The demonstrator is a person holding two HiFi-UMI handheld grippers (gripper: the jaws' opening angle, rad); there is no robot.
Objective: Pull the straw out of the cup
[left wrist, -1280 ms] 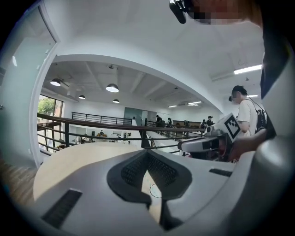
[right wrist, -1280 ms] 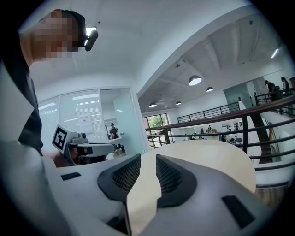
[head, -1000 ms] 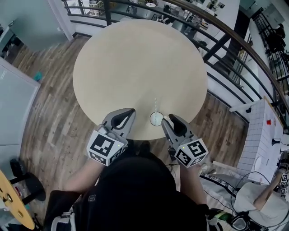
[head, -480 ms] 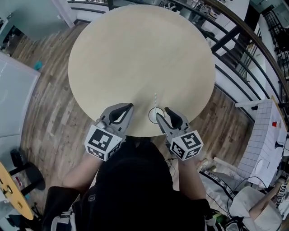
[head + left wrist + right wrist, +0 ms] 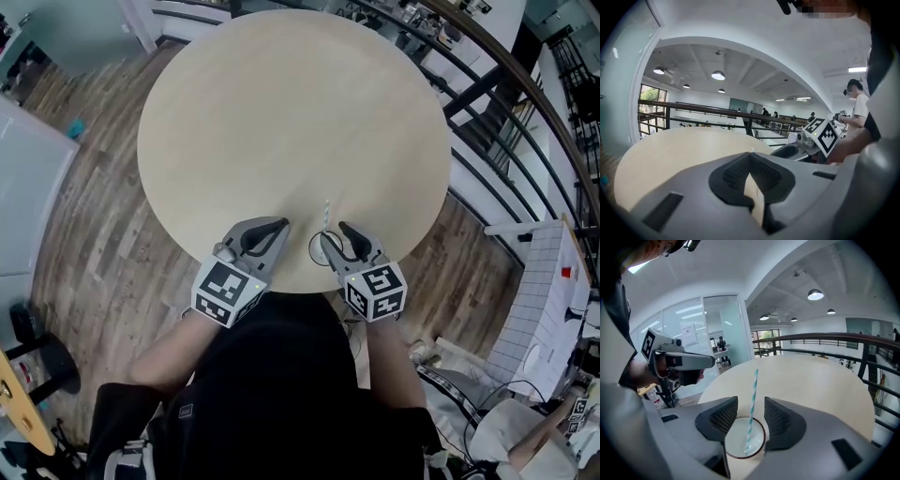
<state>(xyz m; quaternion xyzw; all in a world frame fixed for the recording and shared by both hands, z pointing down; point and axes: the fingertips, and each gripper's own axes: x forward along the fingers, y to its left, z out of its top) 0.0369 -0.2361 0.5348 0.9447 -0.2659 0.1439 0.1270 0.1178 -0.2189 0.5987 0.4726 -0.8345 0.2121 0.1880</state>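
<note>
A clear cup with a dark rim stands near the front edge of the round beige table. A teal-and-white striped straw leans up out of it. In the right gripper view the cup sits low between the two pads, and the straw rises through the gap. My right gripper is opening, and neither pad presses on the straw. My left gripper hovers just left of the cup, its tips together and holding nothing.
The table's front edge runs right under both grippers, against the person's body. A dark railing curves behind the table on the right. Wooden floor lies to the left, and a white gridded table stands at far right.
Both grippers have come closer to the table top. The right gripper has shifted left to the cup, with its jaws spread wider either side of the straw.
</note>
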